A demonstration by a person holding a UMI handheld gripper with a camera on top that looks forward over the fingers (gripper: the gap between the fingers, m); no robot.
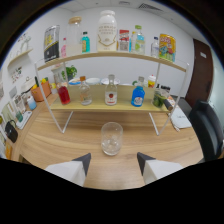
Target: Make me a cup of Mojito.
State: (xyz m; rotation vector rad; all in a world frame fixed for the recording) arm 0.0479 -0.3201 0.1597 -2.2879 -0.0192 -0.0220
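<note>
A clear empty glass (111, 138) stands on the wooden table (60, 142), just ahead of my gripper (113, 162) and centred on the gap between its fingers. The gripper is open with nothing between the fingers (82, 162). Beyond the glass, the lower shelf of a white wire rack (107, 106) holds a bottle of red liquid (63, 93), a clear bottle (85, 93), a clear bottle with a red label (111, 92) and a bottle of blue liquid (138, 95).
The upper shelf (110, 54) carries several bottles and packets, among them a large white jug (107, 29) and a dark packet (51, 44). Cups and small items crowd the table to the left (37, 92). A black chair (210, 127) stands at the right.
</note>
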